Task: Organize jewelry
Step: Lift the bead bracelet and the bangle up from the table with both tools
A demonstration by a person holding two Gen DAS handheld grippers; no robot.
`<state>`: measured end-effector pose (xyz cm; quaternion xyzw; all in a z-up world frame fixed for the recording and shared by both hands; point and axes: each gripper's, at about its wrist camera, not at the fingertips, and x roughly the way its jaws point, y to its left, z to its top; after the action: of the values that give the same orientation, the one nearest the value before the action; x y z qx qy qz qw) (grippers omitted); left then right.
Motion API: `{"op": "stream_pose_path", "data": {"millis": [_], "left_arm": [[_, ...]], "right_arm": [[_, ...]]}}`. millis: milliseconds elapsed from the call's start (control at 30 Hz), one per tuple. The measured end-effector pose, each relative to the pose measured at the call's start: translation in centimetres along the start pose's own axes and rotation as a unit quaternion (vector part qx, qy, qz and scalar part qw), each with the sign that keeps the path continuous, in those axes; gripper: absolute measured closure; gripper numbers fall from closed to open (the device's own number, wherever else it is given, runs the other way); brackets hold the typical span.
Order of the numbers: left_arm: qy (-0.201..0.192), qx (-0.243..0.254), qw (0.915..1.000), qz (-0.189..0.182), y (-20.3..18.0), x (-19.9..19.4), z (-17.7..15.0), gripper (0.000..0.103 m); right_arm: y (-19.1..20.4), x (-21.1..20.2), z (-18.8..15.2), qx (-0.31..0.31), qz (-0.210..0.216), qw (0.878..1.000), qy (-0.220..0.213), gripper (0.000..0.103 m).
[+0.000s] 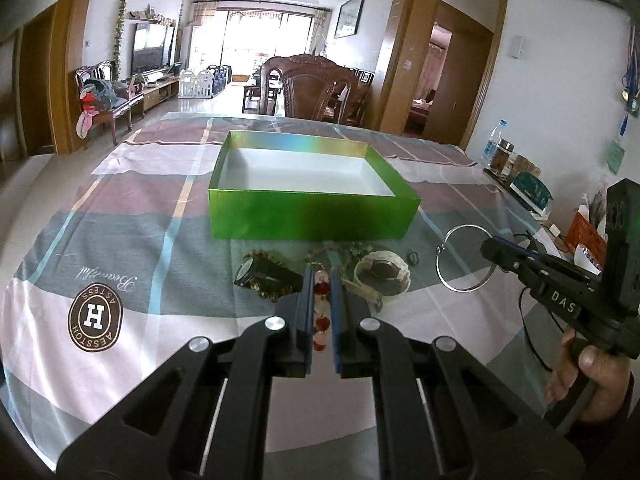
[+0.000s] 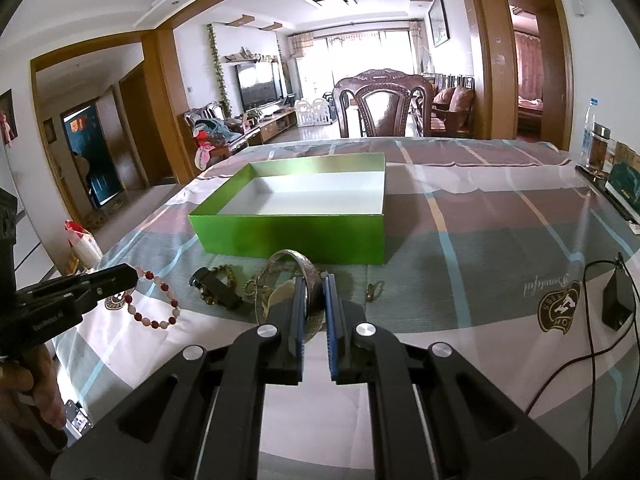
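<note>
An open green box [image 1: 312, 212] with a white inside stands empty on the checked tablecloth; it also shows in the right wrist view [image 2: 292, 228]. My left gripper [image 1: 322, 280] is shut on a red and pink bead bracelet [image 1: 322, 308], held above the cloth; the bracelet hangs from it in the right wrist view [image 2: 154, 300]. My right gripper [image 2: 312, 284] is shut on a silver bangle [image 2: 296, 268], also seen in the left wrist view [image 1: 466, 258]. A black watch [image 1: 266, 276], a white watch [image 1: 382, 278] and a bead chain [image 1: 344, 250] lie before the box.
A small ring [image 2: 374, 290] lies on the cloth right of the jewelry. A black adapter with cable [image 2: 616, 304] lies at the right. Bottles and jars [image 1: 500, 152] stand at the table's right edge. A wooden chair [image 1: 316, 88] stands behind the table.
</note>
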<state>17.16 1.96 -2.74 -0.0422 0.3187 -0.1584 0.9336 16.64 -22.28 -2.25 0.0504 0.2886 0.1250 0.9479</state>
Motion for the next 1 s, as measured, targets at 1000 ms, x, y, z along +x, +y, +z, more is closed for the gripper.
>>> {"op": "stream_pose_path", "data": {"millis": [1000], "left_arm": [[0.005, 0.002, 1.0, 0.0, 0.15, -0.29, -0.63, 0.095]], "right_arm": [[0.41, 0.04, -0.15, 0.001, 0.002, 1.0, 0.003, 0.094]]}}
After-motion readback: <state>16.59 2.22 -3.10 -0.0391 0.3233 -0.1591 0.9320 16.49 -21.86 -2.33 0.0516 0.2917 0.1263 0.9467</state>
